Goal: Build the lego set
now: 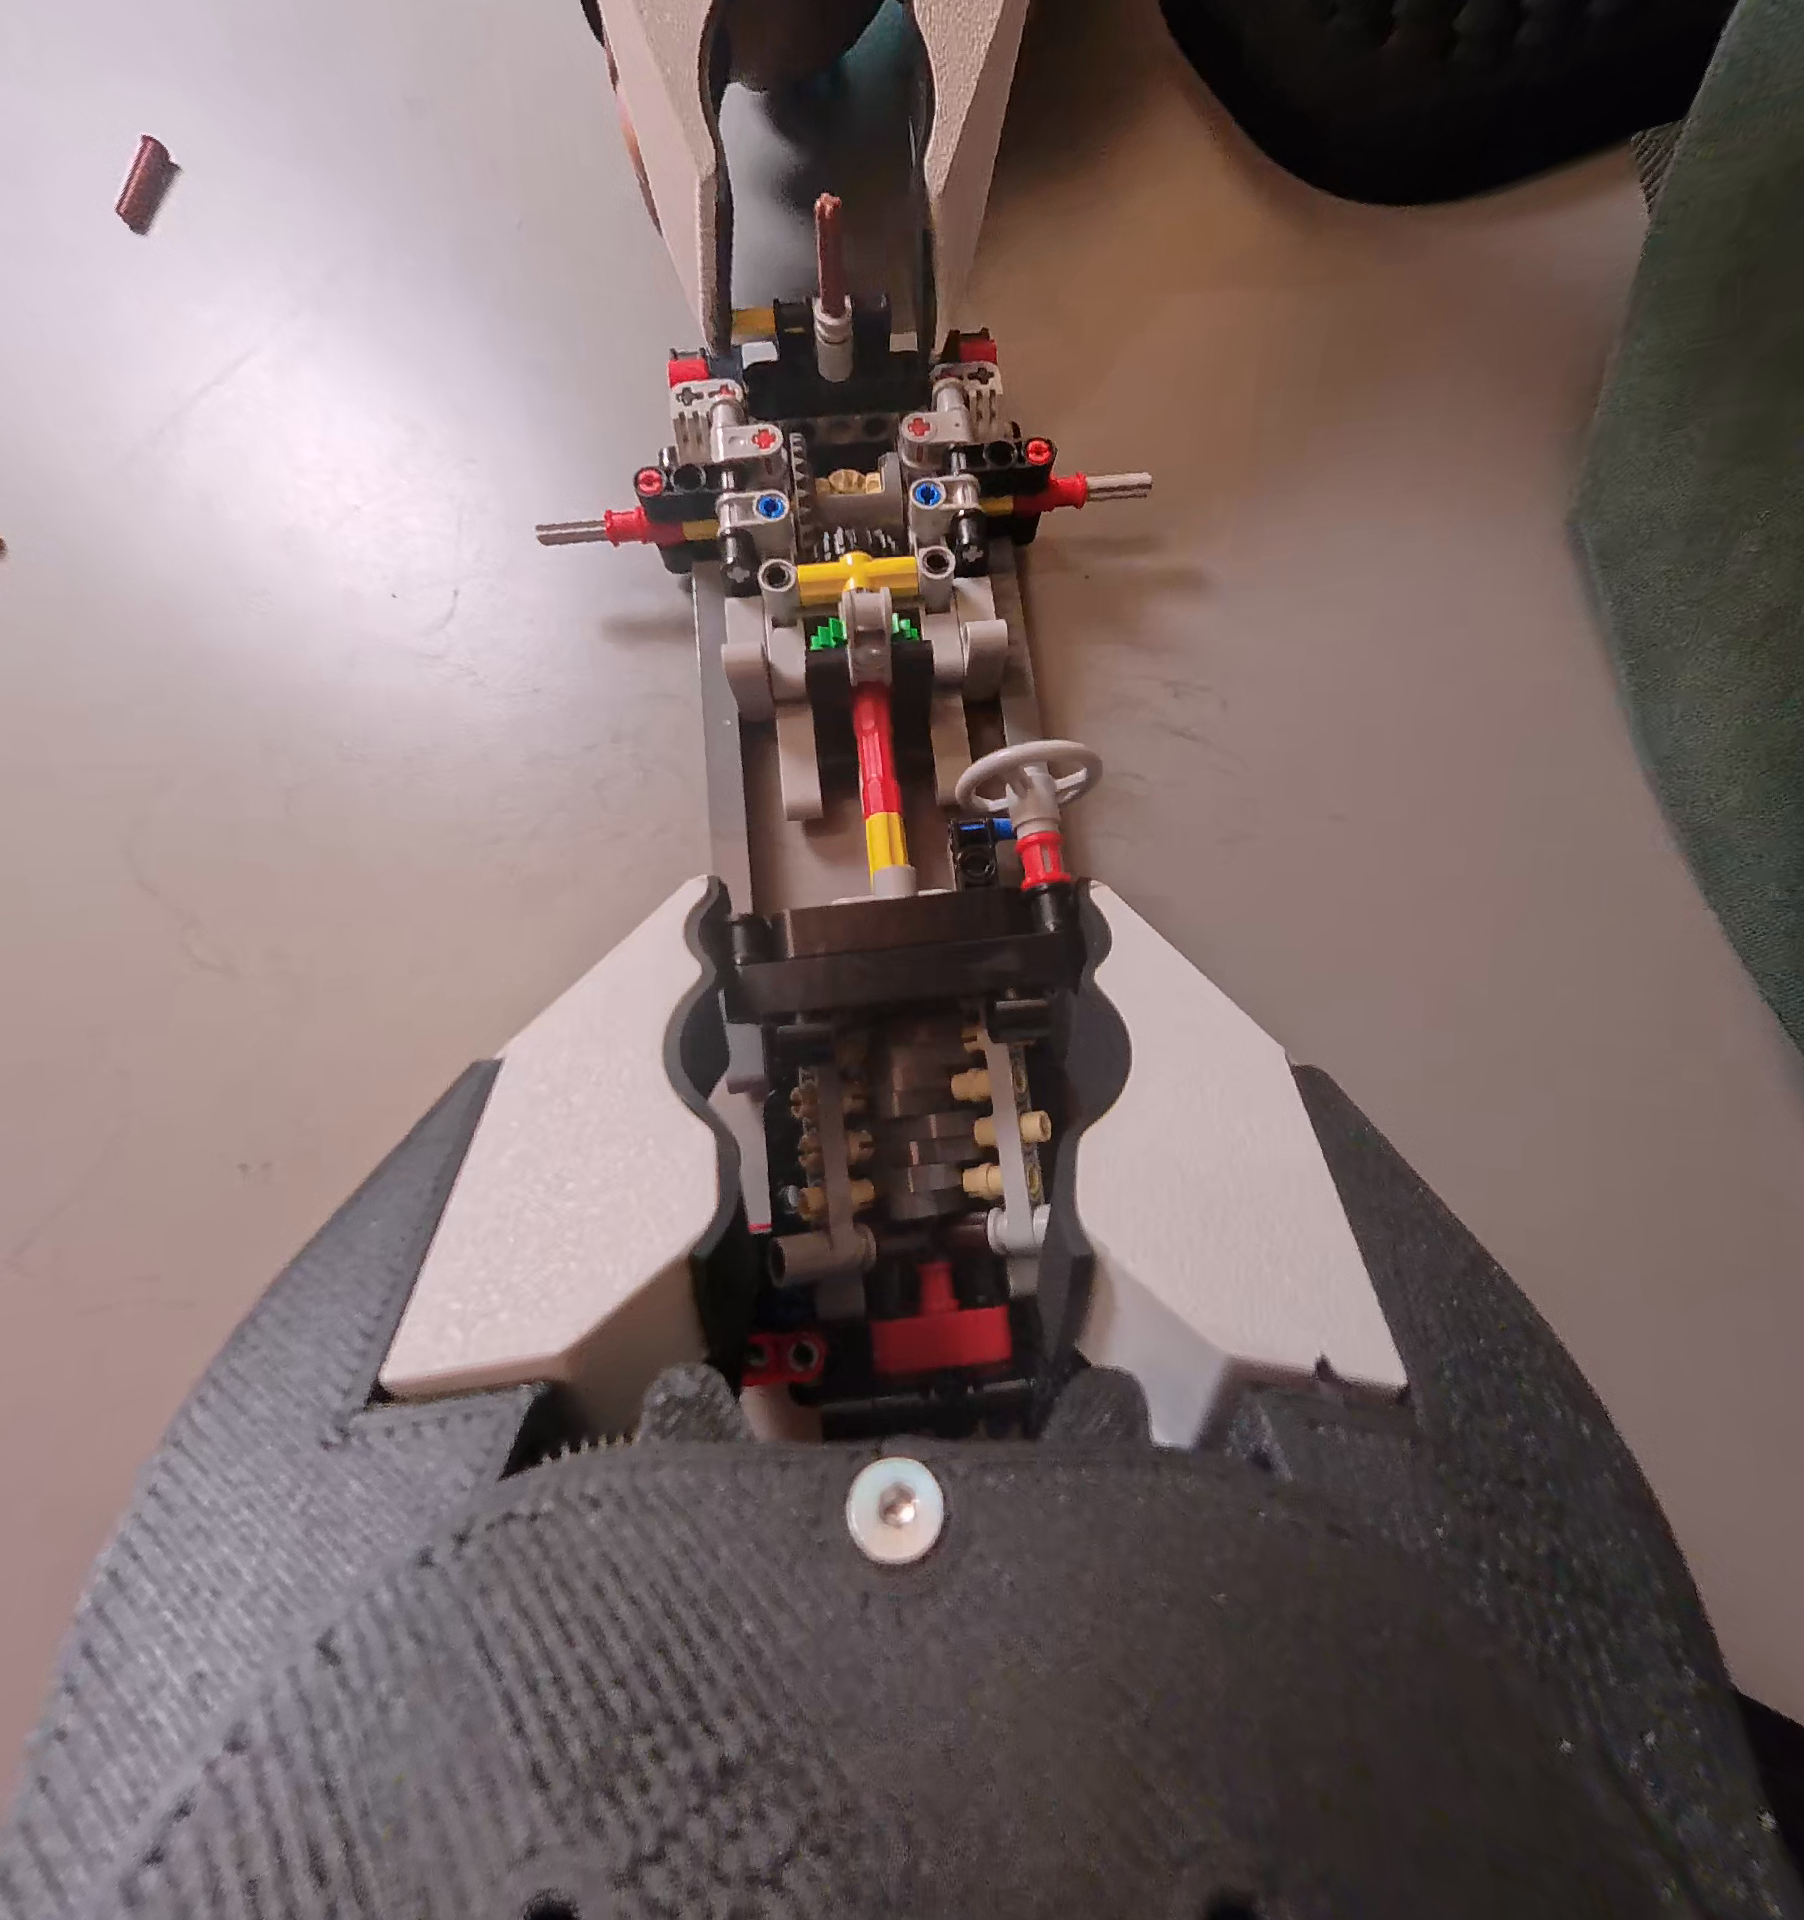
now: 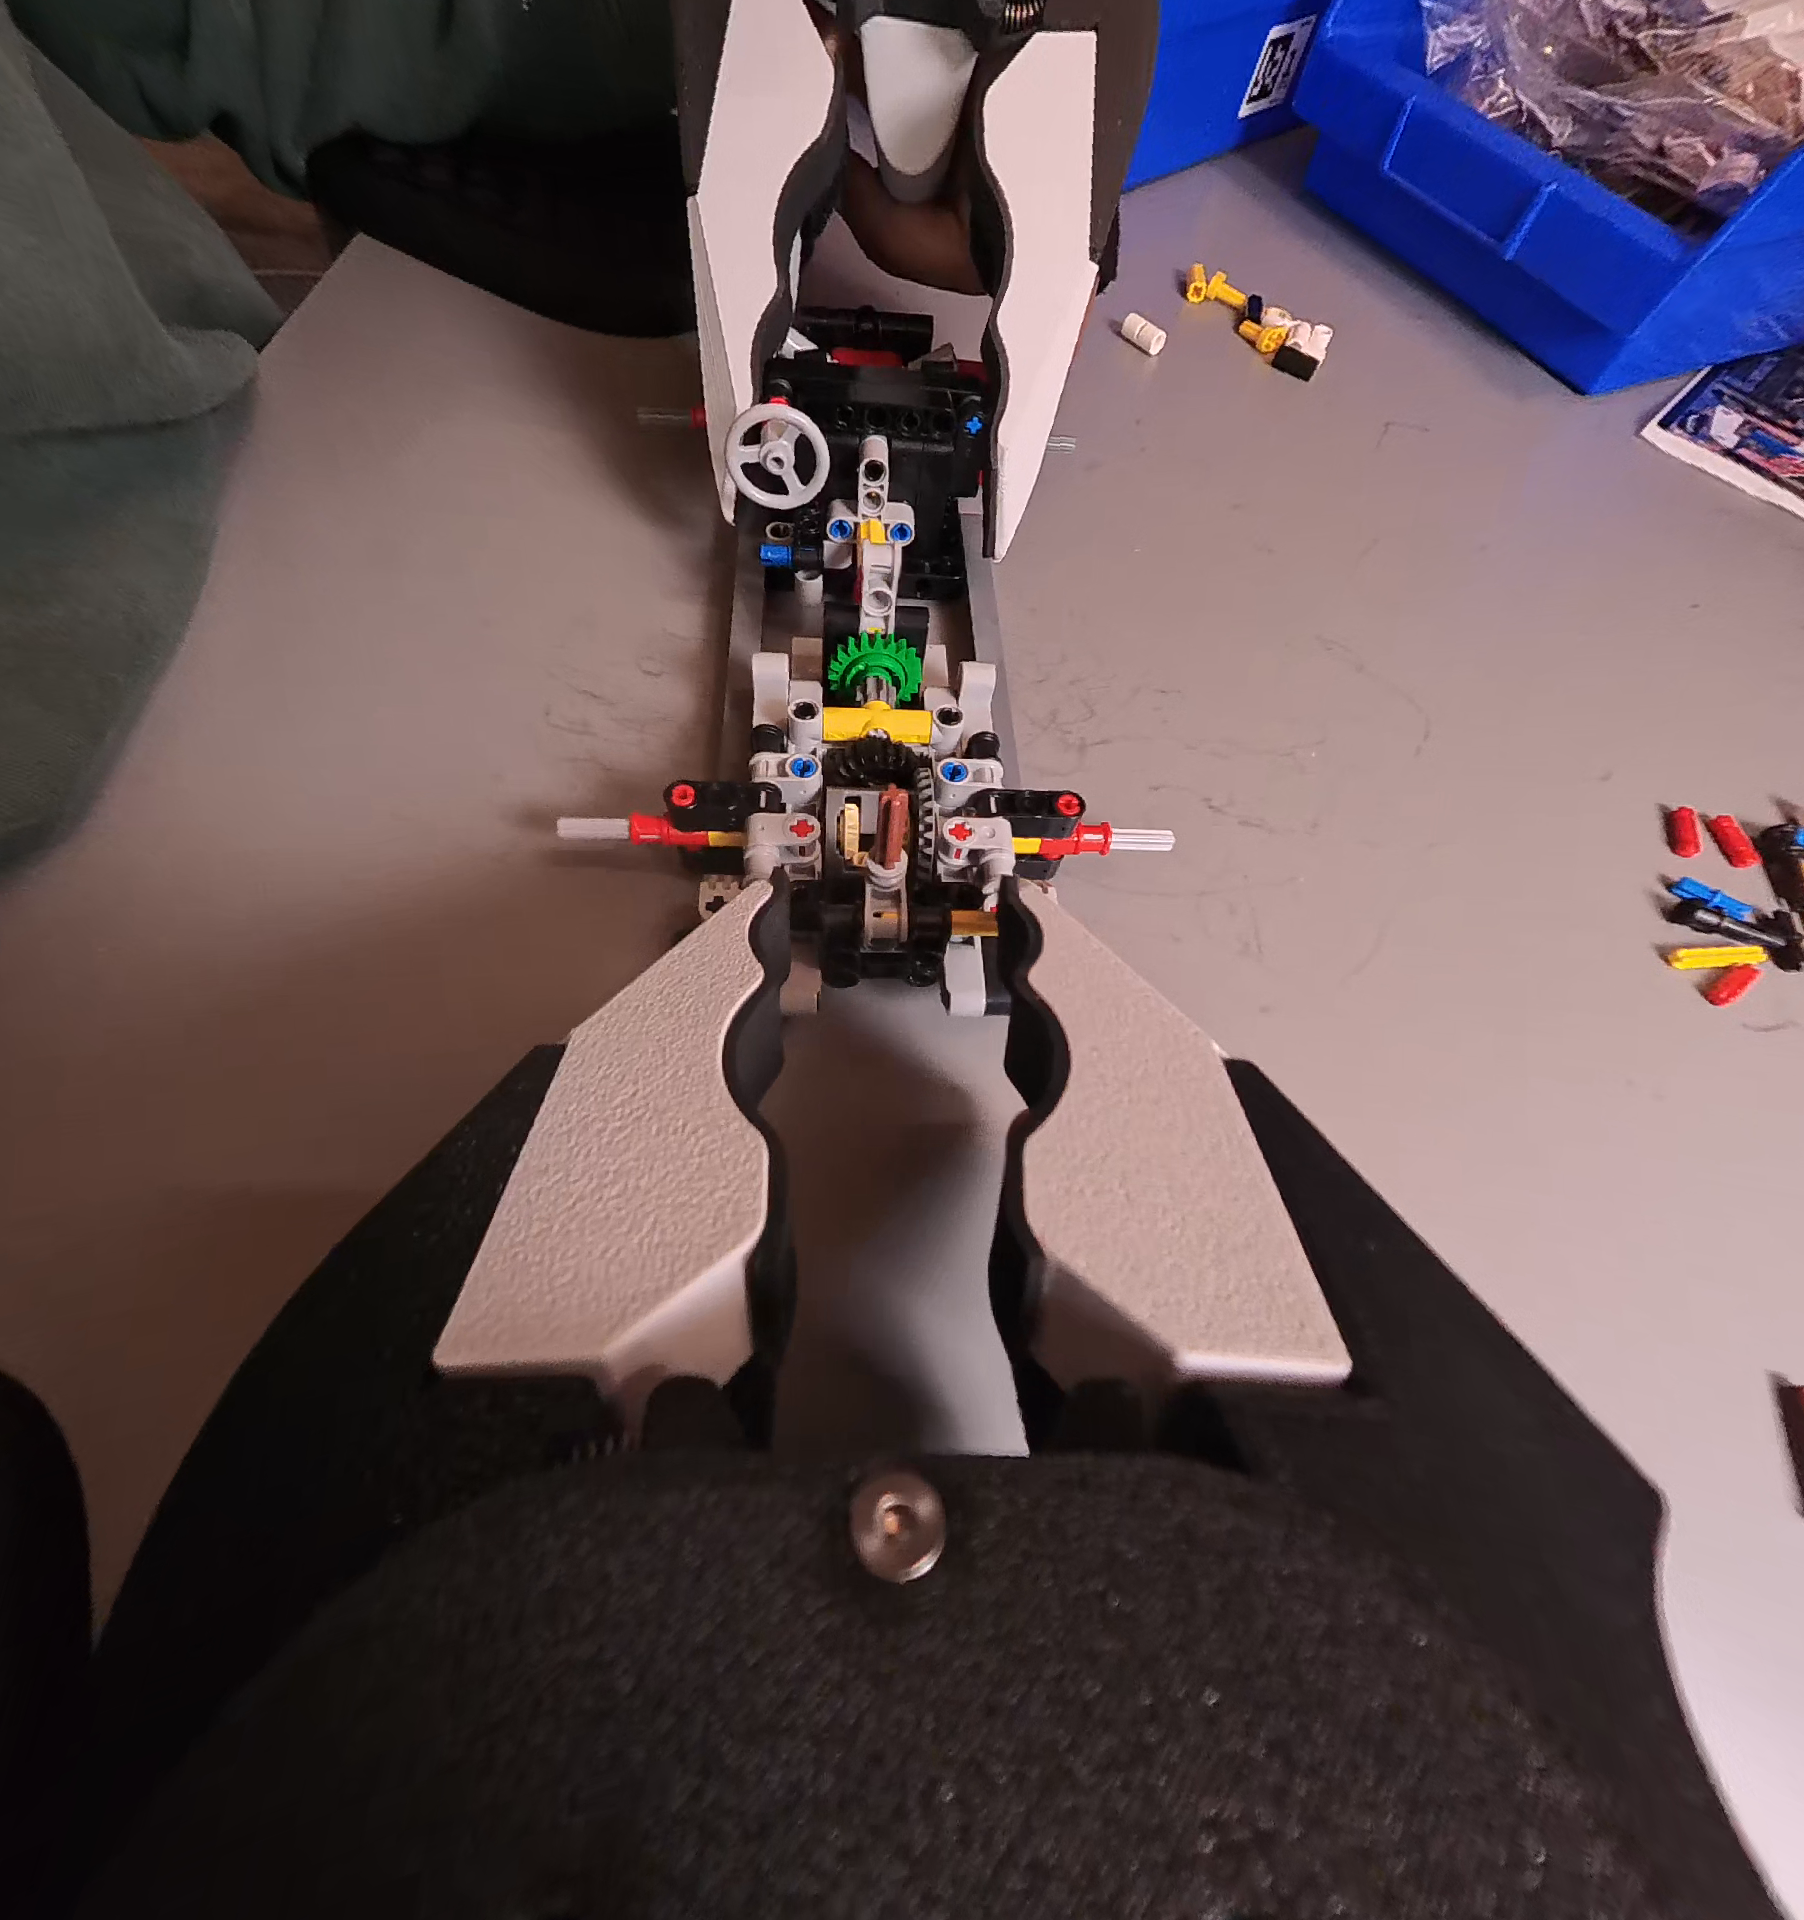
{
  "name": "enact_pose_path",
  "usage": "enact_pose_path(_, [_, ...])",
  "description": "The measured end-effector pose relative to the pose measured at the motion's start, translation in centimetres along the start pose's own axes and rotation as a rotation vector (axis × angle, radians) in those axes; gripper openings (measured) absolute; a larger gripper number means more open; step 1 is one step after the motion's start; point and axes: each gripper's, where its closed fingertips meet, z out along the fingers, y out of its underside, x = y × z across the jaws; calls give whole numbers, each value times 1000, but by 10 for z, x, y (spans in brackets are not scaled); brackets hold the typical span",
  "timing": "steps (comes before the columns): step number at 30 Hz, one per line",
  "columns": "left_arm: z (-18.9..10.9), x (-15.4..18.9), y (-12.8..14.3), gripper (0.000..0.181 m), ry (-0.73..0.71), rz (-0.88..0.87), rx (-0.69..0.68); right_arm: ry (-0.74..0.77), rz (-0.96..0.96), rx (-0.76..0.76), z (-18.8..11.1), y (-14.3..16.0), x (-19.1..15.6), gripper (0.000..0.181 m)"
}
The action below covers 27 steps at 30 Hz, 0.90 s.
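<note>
Chassis (image 1: 877, 665) of the lego car lies flat on the grey table (image 1: 306, 727), held at both ends w/ the grippers facing each other. Left gripper (image 1: 893, 914) is clamped on the engine end, jaws tight on the black frame just past the steering wheel (image 1: 1028, 774). Right gripper (image 2: 887, 914) pinches the axle end, fingertips touching the sides by the brown axle (image 2: 893, 826) & diff gears. Loose pieces (image 2: 1771, 894) sit off to its right, blue bin (image 2: 1563, 239) further back, near the printed booklet (image 2: 1771, 436).

My grey table (image 2: 1345, 665) carries the lego chassis (image 2: 877, 748), scattered loose pieces (image 2: 1771, 904), a blue bin (image 2: 1563, 239), and a printed booklet (image 2: 1781, 436).
</note>
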Motion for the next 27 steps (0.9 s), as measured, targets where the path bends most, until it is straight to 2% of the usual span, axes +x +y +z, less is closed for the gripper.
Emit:
enact_pose_path(7, [0, 0, 0, 64, 3, -2, 3, -34, 52, 16, -3, -1, 1, 35])
enact_pose_path(27, [0, 1, -2, 63, 6, -8, 4, -18, 7, -6, 0, 2, 2, 32])
